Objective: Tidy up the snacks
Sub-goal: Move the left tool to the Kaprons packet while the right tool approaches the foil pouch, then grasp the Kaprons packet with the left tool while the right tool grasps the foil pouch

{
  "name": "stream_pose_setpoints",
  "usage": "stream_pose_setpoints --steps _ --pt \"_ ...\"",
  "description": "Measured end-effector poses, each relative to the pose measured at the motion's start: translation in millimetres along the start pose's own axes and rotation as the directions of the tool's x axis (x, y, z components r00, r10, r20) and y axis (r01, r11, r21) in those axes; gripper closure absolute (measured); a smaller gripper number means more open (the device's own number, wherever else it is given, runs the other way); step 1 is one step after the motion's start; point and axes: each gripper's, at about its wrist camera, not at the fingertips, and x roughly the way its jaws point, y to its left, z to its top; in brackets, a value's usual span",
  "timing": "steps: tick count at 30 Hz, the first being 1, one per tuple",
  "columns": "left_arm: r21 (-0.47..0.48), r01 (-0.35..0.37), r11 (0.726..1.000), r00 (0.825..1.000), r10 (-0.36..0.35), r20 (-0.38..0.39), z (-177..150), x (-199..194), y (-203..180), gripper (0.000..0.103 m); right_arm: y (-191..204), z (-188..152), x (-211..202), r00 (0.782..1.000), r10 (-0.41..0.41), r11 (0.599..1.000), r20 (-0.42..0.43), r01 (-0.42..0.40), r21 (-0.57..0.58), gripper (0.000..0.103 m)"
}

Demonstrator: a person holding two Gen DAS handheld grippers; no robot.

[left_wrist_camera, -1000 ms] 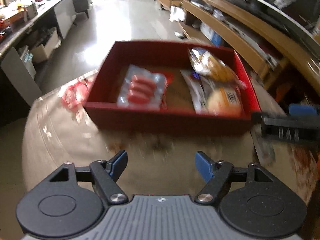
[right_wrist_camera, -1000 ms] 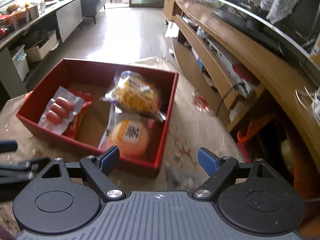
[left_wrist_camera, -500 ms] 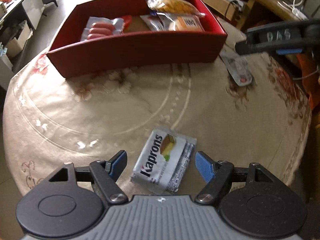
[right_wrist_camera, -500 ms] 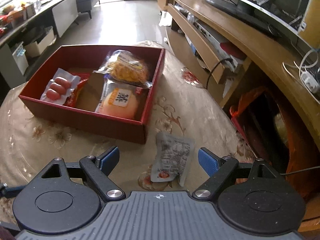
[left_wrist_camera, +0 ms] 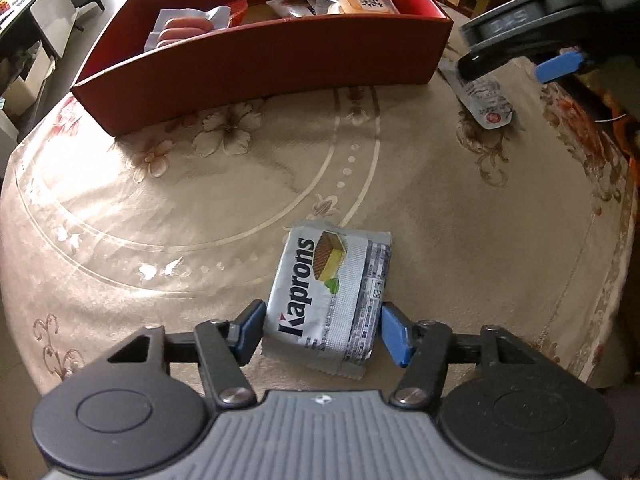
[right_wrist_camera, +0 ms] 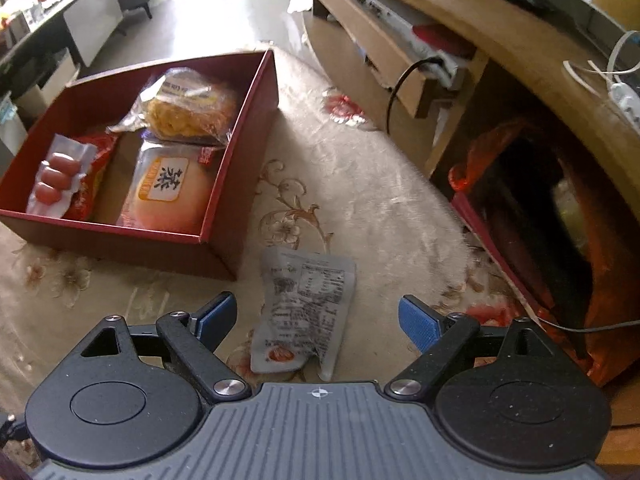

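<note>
Step in hand: pick-up time on both sides, I'd say, with two loose packets on the tabletop and the red box already holding sausages, a round bun and a yellow snack bag.
Left tongs: the left tongs have just been closing around the wafer packet. Both blue pads sit right at its long edges; the near pad looks to be touching, the far one just beside the wrapper, so I can't call a firm pinch yet.
Wafer packet, relative to the left tongs: square between the fingers, its near end tucked in between the pads, its far end sticking out ahead, lying flat.
Right tongs: the right tongs stand wide and hold nothing.
Grey sachet, relative to the right tongs: the grey sachet lies between the two fingers, closer to the left pad and clear of both, crumpled and slightly angled; the box corner is just ahead and to the left.
Next move, left: likely finish the squeeze, lift, carry forward over the box wall.
Next move, right: probably drop a touch lower, then close across the sachet's width.
Watch for: thin, slippery wrappers; a shallow pinch may slide off.
</note>
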Motion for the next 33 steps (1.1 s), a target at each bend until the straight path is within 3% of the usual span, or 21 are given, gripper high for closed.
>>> stream_pose_setpoints --steps 5,8,10,13,22,29,33 --pt "-0.007 0.017 1.000 1.000 -0.017 -0.009 3 0 2 0.041 13 3 25 0.998 0.010 1.000 -0.058 -0.011 -0.027 0.011" --pt "-0.026 0.039 0.999 0.999 -0.039 -0.017 5 0 5 0.038 18 -4 38 0.995 -0.035 0.998 -0.091 0.030 -0.057 0.015" --pt "-0.033 0.040 0.999 0.999 -0.041 -0.016 5 -1 7 0.038 15 -4 34 0.995 -0.004 0.999 -0.099 0.000 -0.040 0.032" --pt "-0.032 0.031 0.999 0.999 -0.031 -0.013 5 -2 10 0.038 14 -9 26 0.995 0.007 0.999 -0.099 -0.011 -0.041 0.038" --pt "-0.033 0.016 0.999 1.000 -0.016 0.018 -7 -21 21 0.038 30 -54 -11 0.994 0.035 0.987 -0.099 -0.050 -0.150 0.038" --pt "-0.028 -0.022 0.999 0.999 0.023 0.027 -2 -13 19 0.022 46 -88 -17 0.992 0.025 0.975 -0.128 -0.052 -0.214 0.036" --pt "-0.041 -0.027 0.999 1.000 0.027 0.012 1 -5 21 0.022 45 -87 -12 0.992 0.000 0.974 -0.126 -0.028 -0.224 0.019"
